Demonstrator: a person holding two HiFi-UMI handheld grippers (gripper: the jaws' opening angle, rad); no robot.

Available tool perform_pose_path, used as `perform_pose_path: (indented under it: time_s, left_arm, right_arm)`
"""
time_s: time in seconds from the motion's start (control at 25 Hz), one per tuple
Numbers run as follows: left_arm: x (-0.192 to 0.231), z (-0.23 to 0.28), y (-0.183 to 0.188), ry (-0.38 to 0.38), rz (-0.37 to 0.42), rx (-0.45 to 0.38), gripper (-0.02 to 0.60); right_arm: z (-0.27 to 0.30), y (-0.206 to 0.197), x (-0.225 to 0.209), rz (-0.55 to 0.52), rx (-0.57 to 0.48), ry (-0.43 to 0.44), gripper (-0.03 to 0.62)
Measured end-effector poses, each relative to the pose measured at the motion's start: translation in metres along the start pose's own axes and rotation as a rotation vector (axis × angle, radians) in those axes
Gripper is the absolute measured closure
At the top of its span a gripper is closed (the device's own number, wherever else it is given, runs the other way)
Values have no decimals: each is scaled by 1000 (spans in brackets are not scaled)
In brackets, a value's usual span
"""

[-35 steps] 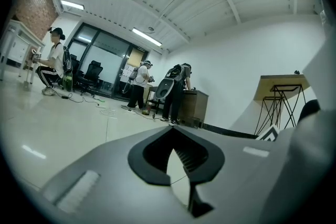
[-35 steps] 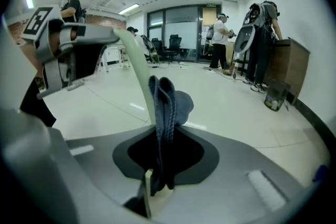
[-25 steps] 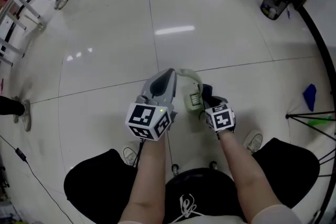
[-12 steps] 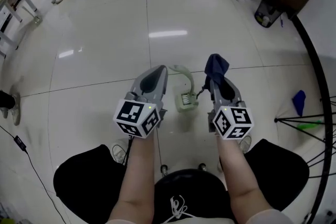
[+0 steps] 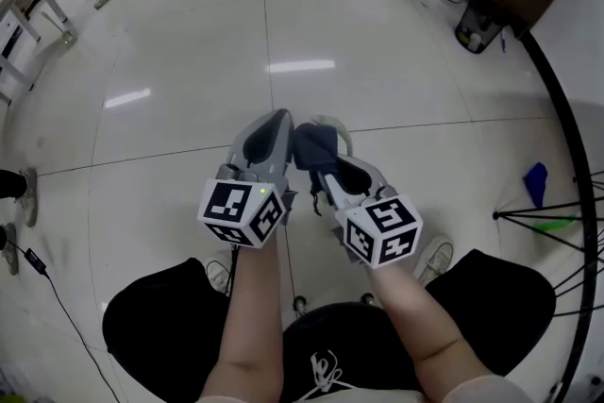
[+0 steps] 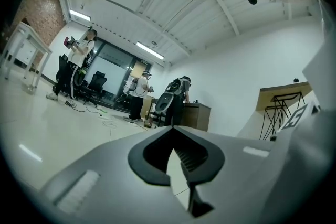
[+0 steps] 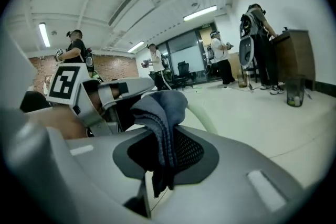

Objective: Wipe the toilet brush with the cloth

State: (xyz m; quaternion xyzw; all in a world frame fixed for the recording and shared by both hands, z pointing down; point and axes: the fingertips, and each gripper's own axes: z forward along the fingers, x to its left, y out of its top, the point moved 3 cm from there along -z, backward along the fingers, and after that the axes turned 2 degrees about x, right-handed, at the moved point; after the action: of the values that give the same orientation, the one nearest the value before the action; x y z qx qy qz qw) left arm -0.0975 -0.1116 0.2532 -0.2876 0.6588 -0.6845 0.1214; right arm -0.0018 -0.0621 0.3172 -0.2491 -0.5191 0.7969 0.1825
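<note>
Just beyond the tips of our right gripper [image 5: 326,167] the brush [image 7: 202,114] shows as a pale green arc. We see only its handle, since the cloth [image 5: 312,146] and the gripper itself cover the rest. Our right jaws are closed on the cloth: in the right gripper view a dark blue fold stands up between the pads and a tail hangs down through the gap.

Our left gripper [image 5: 279,118] lies alongside, its tips just to the left of the right one's. Its jaws are all but together, with only a pale sliver of floor [image 5: 189,61] between them, and its own view shows nothing caught there. From the head view the arc seems to start near those left tips, but the cloth hides the join. We cannot tell whether the left gripper has the brush or merely sits beside it.

What the wipe turns on, as we judge it, is how the handle lies. It runs away from the right tips and bends down on their outer side, so its long axis lies roughly along the way that gripper points. The cloth is just beside the handle – touching or not, we cannot say. The right gripper is the nearer one and carries the cloth, so we would expect it to press the fold to the arc and draw along it – not across.
</note>
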Motion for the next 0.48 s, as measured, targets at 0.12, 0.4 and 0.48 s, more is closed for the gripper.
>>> perform_pose_path:
  time_s: [0.12,0.4,0.48]
  left_arm:
    - [5,-4,-5,11,8,11,575]
    - [7,-2,-22,-5,-10,54,575]
    - [5,1,-24,-12,-19,57,575]
  right_arm:
    - [11,-11,-4,58,39,23,523]
    - [15,-32,-34,289,20,-18,523]
    - [14,-39,-44,309,25,-40,523]
